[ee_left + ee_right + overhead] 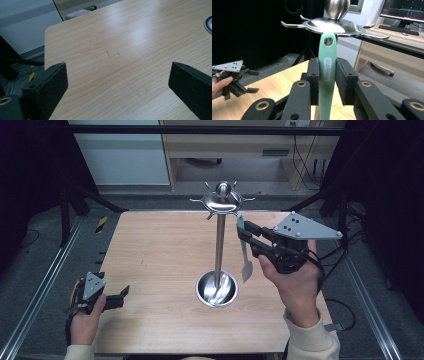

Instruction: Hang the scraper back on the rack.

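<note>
Spatula (327, 72) pinched upright between right gripper (327, 81) jaws, hanging hole up, just under a hook of rack (220, 200), at about 3 o'clock from rack post on table (150, 250). Not yet hooked. Left gripper (112, 299) idle at 8 o'clock, jaws spread, holding nothing. Judged well advanced: lift done; threading hole onto hook and release left.

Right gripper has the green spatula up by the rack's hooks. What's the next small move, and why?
Probably nudge the spatula slightly up and forward so its handle hole meets a hook tip on the rack. The right gripper is clamped on the handle, and the hole sits just under the hook plate, not yet threaded. The left gripper rests open, aside.
</note>
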{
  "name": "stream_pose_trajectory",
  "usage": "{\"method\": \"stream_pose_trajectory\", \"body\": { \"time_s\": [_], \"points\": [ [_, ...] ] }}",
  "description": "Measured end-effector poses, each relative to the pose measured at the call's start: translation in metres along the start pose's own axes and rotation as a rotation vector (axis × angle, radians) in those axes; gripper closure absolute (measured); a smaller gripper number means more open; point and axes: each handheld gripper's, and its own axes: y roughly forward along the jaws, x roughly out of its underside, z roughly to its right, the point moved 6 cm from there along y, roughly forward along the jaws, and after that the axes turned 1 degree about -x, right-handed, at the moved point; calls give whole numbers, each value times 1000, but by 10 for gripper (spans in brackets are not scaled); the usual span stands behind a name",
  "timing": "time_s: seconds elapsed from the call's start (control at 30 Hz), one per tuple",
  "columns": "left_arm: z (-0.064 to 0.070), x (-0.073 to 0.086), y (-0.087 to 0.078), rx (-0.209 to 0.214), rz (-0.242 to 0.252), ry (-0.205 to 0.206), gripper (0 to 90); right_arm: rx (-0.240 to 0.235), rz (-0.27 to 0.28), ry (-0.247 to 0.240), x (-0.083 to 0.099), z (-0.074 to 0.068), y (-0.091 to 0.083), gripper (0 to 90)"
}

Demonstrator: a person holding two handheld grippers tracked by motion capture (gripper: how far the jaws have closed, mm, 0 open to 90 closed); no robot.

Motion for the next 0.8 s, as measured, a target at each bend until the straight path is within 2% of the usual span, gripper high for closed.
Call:
{"method": "stream_pose_trajectory", "body": {
  "time_s": [0.8],
  "points": [
    [0, 0, 1, -1, -1, 3, 22, 0, 30, 33, 3, 0, 8, 740]
  ]
}}
